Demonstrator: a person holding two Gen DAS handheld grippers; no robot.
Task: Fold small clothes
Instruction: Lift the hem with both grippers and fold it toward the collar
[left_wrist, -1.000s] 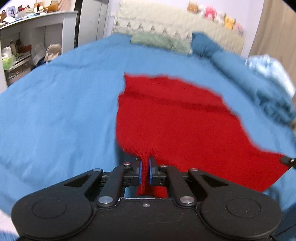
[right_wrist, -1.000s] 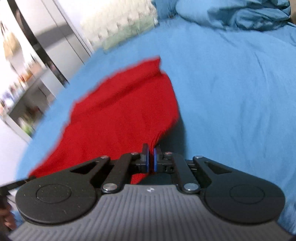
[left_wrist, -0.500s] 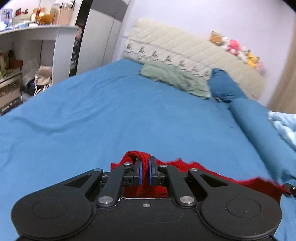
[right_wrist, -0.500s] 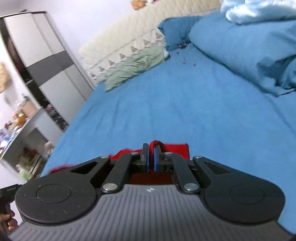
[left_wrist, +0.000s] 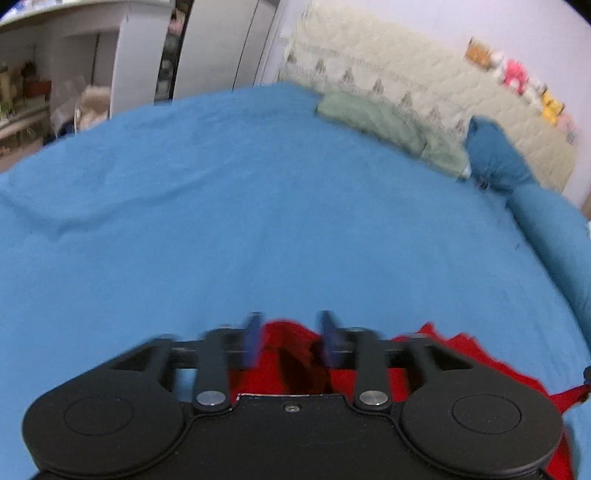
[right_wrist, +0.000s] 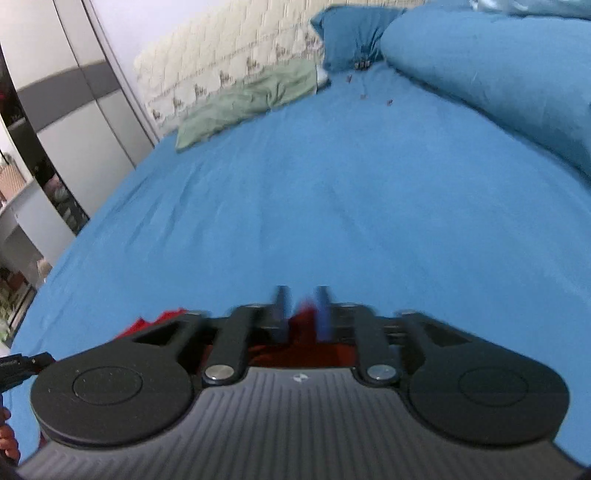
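A red knitted garment (left_wrist: 461, 354) lies on the blue bedsheet (left_wrist: 258, 221), mostly hidden under both grippers. My left gripper (left_wrist: 291, 339) is open, its blue pads apart, with a bunched red edge (left_wrist: 291, 350) between and below them. My right gripper (right_wrist: 301, 314) is partly open, with a fold of the red garment (right_wrist: 303, 321) between its blurred fingers; more red shows at its left (right_wrist: 166, 319).
A green pillow (left_wrist: 388, 125), a dark blue pillow (left_wrist: 491, 151) and a cream headboard (left_wrist: 406, 85) stand at the far end. A rolled blue duvet (right_wrist: 498, 81) runs along the right. White shelves (left_wrist: 55, 74) and a wardrobe (right_wrist: 74, 110) stand left of the bed.
Both grippers carried the red garment's near edge forward over itself, then opened from shut. The garment now lies low under the grippers.
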